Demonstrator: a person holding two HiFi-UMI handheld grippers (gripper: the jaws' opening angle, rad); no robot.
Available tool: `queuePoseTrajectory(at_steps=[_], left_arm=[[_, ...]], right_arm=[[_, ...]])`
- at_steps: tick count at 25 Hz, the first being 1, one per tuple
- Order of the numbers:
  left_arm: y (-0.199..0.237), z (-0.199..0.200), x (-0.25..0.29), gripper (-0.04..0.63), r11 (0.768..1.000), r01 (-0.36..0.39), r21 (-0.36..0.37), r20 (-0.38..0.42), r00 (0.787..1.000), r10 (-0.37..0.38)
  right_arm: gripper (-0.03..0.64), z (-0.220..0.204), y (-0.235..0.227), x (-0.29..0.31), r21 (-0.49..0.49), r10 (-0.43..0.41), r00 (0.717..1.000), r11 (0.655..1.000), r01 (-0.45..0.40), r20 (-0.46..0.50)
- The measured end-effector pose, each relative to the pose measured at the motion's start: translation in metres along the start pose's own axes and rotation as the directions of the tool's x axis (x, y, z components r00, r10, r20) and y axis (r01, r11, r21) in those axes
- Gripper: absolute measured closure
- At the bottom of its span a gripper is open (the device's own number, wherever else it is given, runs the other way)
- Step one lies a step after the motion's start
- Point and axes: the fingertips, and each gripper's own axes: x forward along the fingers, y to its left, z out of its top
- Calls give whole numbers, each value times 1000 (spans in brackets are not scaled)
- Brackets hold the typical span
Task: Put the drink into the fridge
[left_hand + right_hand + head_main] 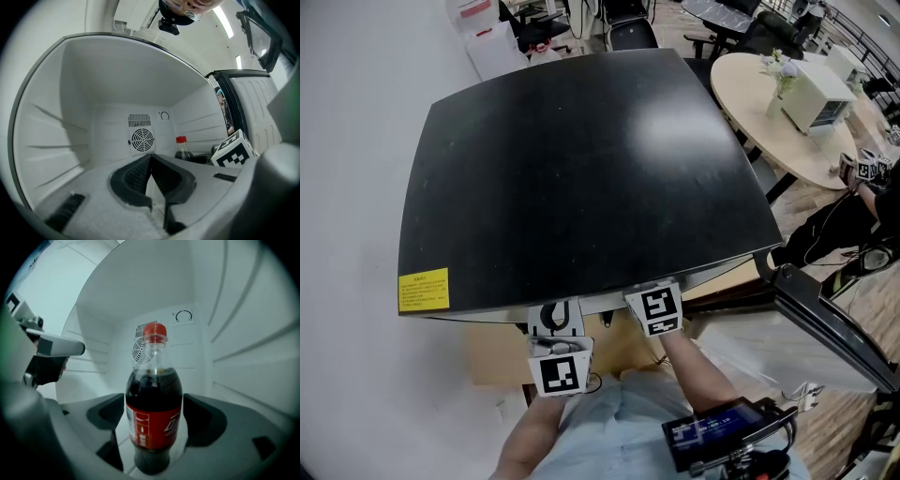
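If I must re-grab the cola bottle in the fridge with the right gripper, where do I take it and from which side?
I'd take the cola bottle at its red label, coming in from the open front. It stands upright, and its labelled waist sits level between the open jaws of the right gripper; the neck tapers.

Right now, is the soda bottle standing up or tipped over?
Standing up: the bottle is vertical in the fridge, red cap on top.
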Motion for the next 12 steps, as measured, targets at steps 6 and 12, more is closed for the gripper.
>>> queuePoseTrajectory(at_steps=[6,12], left_arm=[[0,1,-8,586,1000,-4,-3,8,1000,4],[0,12,-23,586,1000,19,-8,25,1000,-19]], right_arm=[[215,10,2,-15,-19,-33,999,999,34,32],[225,28,24,-45,-24,-59,996,998,60,62]])
